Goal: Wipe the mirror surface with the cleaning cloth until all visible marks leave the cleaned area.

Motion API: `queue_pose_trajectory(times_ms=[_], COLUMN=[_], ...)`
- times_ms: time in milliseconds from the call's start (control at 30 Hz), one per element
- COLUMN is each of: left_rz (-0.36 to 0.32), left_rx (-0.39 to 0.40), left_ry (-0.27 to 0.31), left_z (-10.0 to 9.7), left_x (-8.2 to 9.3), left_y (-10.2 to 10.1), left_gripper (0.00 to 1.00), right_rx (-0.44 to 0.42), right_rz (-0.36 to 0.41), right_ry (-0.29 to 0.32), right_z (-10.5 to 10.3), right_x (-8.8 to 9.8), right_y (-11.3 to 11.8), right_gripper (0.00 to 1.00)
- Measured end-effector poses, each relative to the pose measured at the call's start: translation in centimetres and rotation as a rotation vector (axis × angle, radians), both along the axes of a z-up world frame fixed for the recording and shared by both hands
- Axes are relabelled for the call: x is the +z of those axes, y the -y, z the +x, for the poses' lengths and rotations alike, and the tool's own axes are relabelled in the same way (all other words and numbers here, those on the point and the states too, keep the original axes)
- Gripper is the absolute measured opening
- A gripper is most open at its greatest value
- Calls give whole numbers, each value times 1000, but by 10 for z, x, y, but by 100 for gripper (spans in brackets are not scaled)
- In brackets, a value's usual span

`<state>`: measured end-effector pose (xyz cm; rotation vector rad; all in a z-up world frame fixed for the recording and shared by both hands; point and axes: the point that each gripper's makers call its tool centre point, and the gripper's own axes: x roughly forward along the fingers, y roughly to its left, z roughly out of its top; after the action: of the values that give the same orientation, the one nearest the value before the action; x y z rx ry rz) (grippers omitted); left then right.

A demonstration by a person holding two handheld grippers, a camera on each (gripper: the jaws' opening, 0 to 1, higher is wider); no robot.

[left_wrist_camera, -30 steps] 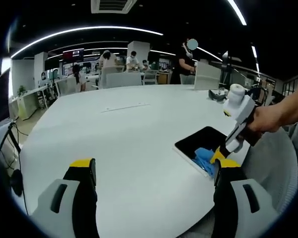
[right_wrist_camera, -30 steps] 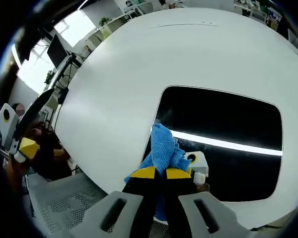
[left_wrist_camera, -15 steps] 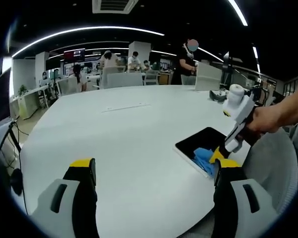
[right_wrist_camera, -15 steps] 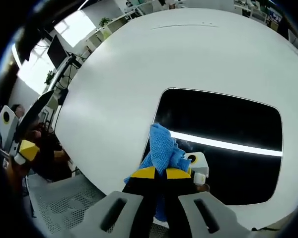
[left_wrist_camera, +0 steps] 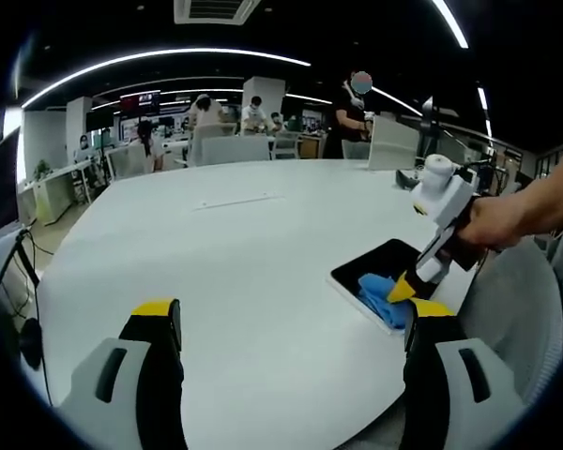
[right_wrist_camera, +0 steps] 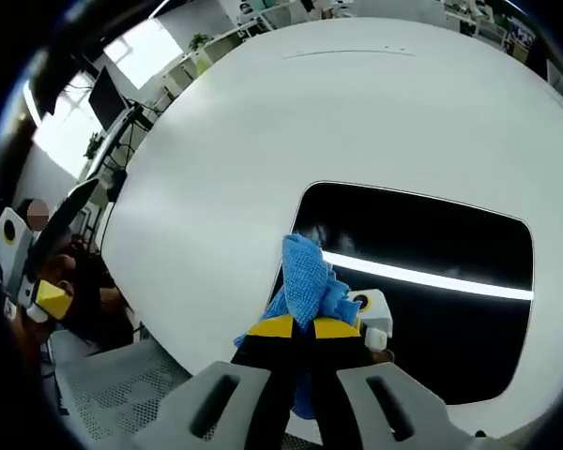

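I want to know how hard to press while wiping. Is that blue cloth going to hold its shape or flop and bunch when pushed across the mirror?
Probably floppy: the blue cloth rises from the right gripper in crumpled folds. Its knitted-looking weave suggests it is light and grips more than it slides. On the glossy mirror it may bunch when pushed.

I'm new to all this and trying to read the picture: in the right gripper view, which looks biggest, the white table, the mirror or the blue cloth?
1. White table, largest by far.
2. Mirror, lying flat on it.
3. Blue cloth, smallest, even though it sits nearest the camera, clamped in the right gripper.
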<state>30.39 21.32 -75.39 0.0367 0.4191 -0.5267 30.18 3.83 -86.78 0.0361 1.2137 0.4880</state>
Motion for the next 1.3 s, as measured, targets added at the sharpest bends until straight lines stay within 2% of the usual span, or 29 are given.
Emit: queue_pose_trajectory(times_ms=[600, 800, 967, 1200, 1300], left_rz=[0, -8, -45, -37, -33], left_rx=[-2, -5, 6, 18, 4], left_ry=[-17, -24, -25, -12, -12], left_z=[1, 2, 4, 6, 0], left_x=[-4, -7, -5, -3, -4], left_y=[2, 6, 8, 6, 12], left_gripper=[99, 99, 99, 99, 99], right_rx=[21, 28, 31, 55, 58], right_rz=[-7, -10, -10, -28, -34], right_ry=[10, 15, 22, 32, 39], right_z=[28, 43, 54, 68, 75], right_x=[0, -1, -1, -1, -1], right_y=[-4, -8, -9, -10, -11], right_gripper=[0, 0, 0, 0, 0])
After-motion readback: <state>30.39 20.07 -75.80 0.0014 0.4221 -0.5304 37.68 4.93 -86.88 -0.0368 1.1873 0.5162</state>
